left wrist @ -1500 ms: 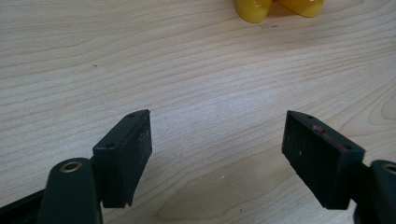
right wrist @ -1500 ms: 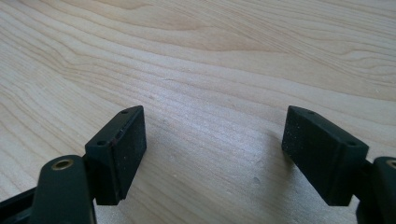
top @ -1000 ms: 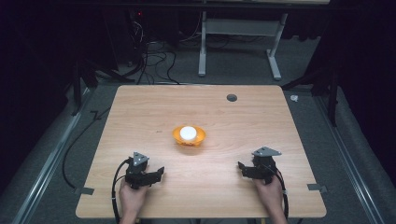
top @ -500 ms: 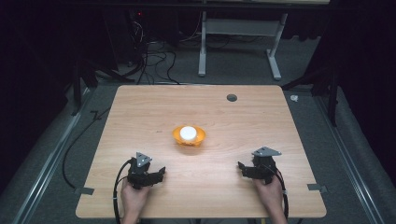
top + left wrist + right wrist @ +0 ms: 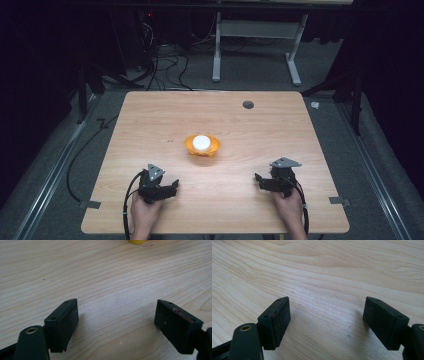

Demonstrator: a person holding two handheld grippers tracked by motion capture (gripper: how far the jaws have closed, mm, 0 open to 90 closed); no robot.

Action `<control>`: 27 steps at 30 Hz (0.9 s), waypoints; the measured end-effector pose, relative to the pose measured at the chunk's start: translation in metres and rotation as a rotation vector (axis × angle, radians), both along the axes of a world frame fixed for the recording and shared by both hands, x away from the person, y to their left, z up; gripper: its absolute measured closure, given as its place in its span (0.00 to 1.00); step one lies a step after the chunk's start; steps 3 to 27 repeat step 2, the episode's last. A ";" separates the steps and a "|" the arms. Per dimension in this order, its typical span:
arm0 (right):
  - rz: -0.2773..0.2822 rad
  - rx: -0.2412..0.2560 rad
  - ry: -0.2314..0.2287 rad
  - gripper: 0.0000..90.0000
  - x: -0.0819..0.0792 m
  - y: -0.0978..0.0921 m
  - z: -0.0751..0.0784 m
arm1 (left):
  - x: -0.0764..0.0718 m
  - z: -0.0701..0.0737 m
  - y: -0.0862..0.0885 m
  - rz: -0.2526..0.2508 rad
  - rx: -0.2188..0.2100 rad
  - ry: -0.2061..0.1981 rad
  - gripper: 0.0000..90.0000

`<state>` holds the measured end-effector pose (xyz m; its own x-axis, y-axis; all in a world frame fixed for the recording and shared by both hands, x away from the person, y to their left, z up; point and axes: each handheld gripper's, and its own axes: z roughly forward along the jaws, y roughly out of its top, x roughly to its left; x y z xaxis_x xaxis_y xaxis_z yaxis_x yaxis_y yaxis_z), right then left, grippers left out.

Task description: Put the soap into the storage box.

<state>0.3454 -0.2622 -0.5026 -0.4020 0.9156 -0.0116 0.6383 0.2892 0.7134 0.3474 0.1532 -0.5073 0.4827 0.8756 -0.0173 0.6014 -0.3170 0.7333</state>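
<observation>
An orange bowl with a white round thing in it sits at the middle of the wooden table. My left gripper rests near the front left, held by a hand, open with nothing between its jaws. My right gripper rests near the front right, also open and empty. In the left gripper view the gripper stands wide over bare wood, and a yellow-orange edge of the bowl peeks in at the top. The right gripper is over bare wood too.
A dark round hole lies in the table near its far edge. Tape tabs mark the front corners. Beyond the table are a white desk frame, cables and dark floor.
</observation>
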 end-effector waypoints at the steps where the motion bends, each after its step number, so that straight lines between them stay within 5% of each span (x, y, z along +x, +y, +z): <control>1: -0.001 -0.001 0.000 0.25 0.000 0.000 0.000 | 0.000 0.000 0.000 0.001 0.001 -0.001 0.22; 27: -0.001 -0.001 -0.001 0.25 -0.001 0.000 0.000 | 0.000 0.000 0.000 0.001 0.000 -0.001 0.21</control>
